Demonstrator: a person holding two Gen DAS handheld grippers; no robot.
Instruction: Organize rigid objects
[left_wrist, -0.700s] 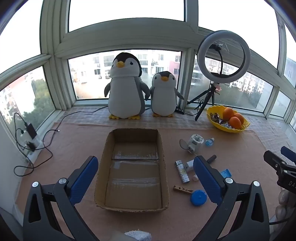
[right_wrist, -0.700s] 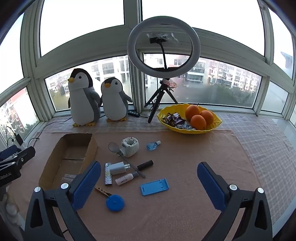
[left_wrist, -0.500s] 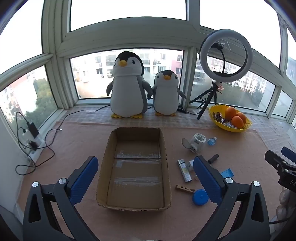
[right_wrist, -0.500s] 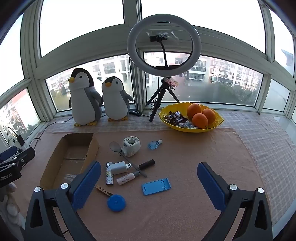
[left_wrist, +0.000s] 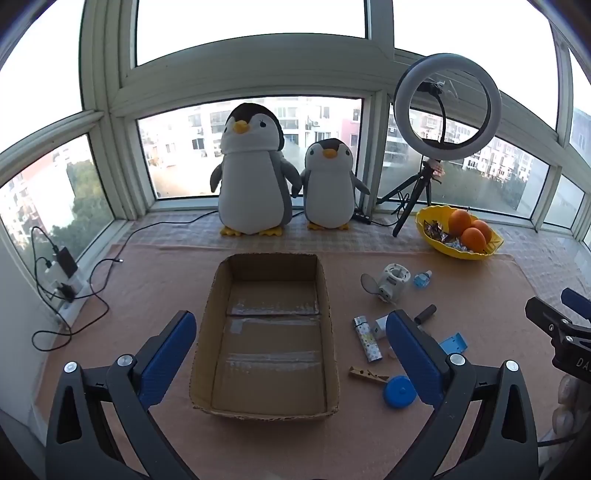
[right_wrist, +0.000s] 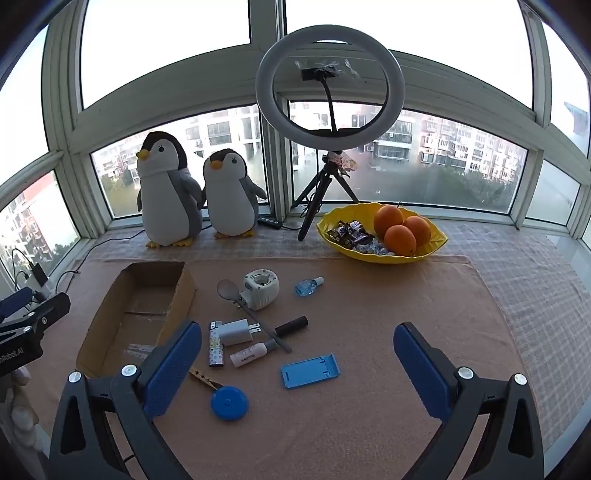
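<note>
An empty cardboard box lies on the tan mat. To its right are scattered small items: a white fan-like device, a grey spoon, a small blue bottle, a white charger, a patterned lighter, a black tube, a white tube, a blue phone stand, a wooden clothespin and a blue round tape measure. My left gripper hangs open above the box. My right gripper hangs open above the items, holding nothing.
Two plush penguins stand at the window. A ring light on a tripod and a yellow bowl of oranges and sweets sit at the back right. A power strip with cables lies at the left edge.
Both wrist views have shifted a little, so the box and the items sit slightly lower and further right in view. Both grippers stay open and nothing on the mat has moved.
</note>
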